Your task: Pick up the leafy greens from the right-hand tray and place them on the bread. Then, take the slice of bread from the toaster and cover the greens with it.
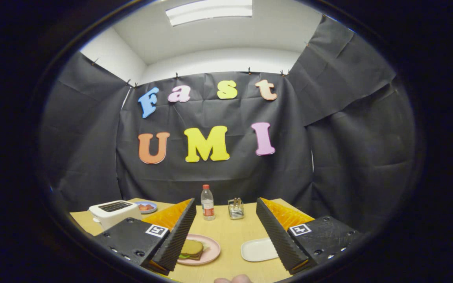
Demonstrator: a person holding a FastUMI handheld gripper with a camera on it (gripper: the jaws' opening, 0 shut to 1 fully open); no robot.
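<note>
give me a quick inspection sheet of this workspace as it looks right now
surface: light wooden table, lit from above.
job's things: pink plate between the fingers holds a sandwich with bread on top and green showing beneath; white toaster beyond the left finger, its slots too dark to tell; white tray by the right finger looks bare.
clutter: water bottle, small metal holder, small blue plate with red pieces behind the toaster.
grippers: gripper open, fingers wide apart above the table, holding nothing.
cables: nothing seen.
surroundings: black cloth wall, ceiling light, fingertip at the near edge.
</note>
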